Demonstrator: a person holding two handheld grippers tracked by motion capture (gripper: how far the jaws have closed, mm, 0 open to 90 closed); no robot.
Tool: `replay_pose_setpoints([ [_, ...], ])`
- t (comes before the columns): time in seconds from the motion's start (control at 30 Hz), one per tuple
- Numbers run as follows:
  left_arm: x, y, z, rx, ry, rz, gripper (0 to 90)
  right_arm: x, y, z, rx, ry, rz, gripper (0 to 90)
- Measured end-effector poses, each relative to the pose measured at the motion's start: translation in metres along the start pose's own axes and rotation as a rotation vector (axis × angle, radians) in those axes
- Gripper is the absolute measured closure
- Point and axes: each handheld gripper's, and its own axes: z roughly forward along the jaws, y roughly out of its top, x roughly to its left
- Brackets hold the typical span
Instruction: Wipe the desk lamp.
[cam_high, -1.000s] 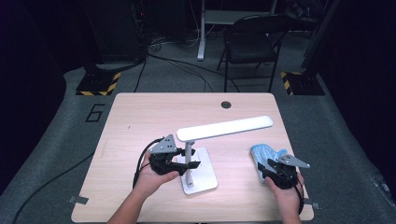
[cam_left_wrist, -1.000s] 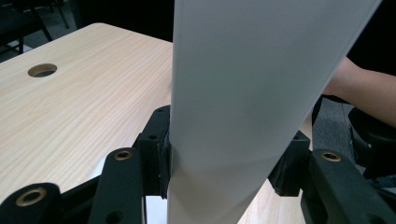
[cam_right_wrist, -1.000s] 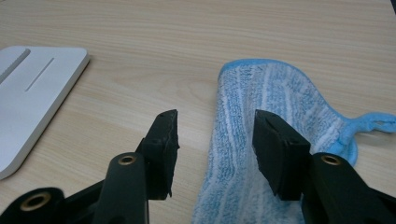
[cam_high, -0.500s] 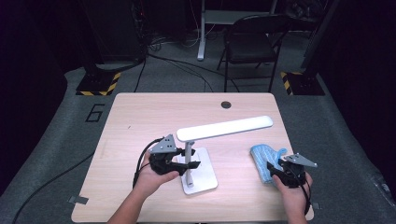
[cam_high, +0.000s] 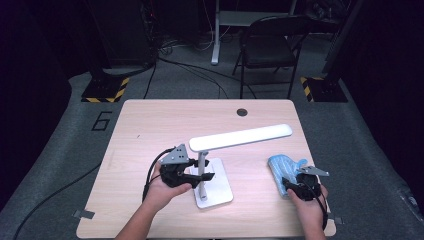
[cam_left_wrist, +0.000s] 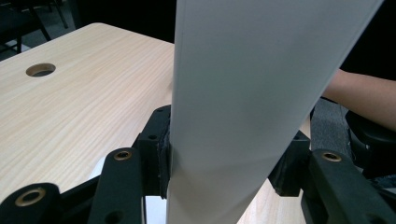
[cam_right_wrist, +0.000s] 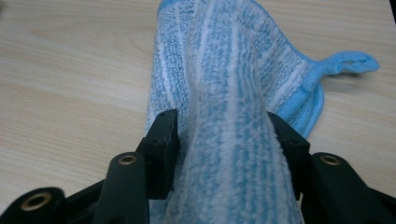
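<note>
A white desk lamp (cam_high: 240, 137) stands on the wooden table (cam_high: 160, 125), its long head bar reaching right over its square base (cam_high: 216, 192). My left gripper (cam_high: 200, 176) is shut on the lamp's upright post (cam_left_wrist: 252, 70), and in the left gripper view both pads press its sides (cam_left_wrist: 229, 158). At the table's right front lies a blue striped cloth (cam_high: 280, 165). My right gripper (cam_high: 292, 184) has a raised fold of that cloth (cam_right_wrist: 224, 70) squeezed between its pads (cam_right_wrist: 224, 140); its jaws have just been closing on it.
A round cable hole (cam_high: 242, 112) sits near the table's far edge. A black folding chair (cam_high: 270, 45) and equipment stands are on the floor beyond. The person's other forearm (cam_left_wrist: 359, 93) shows behind the post in the left gripper view.
The right gripper has sunk a little onto the blue cloth and shifted slightly toward the front edge. The left gripper and the lamp have stayed put.
</note>
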Motion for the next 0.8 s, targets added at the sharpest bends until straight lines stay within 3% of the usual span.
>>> replay_pose_setpoints([
  [0.37, 0.0008, -0.0001, -0.0007, 0.005, -0.006, 0.002, 50.0, 0.0016, -0.001, 0.0026, 0.002, -0.017, -0.001, 51.2],
  [0.57, 0.0008, -0.0001, -0.0008, 0.006, -0.007, 0.002, 50.0, -0.0004, -0.0011, 0.0003, -0.008, 0.004, -0.016, 62.9],
  [0.8, 0.001, -0.0004, -0.0009, 0.006, -0.011, 0.001, 50.0, 0.0024, 0.0, -0.002, -0.032, 0.031, -0.021, 65.9],
])
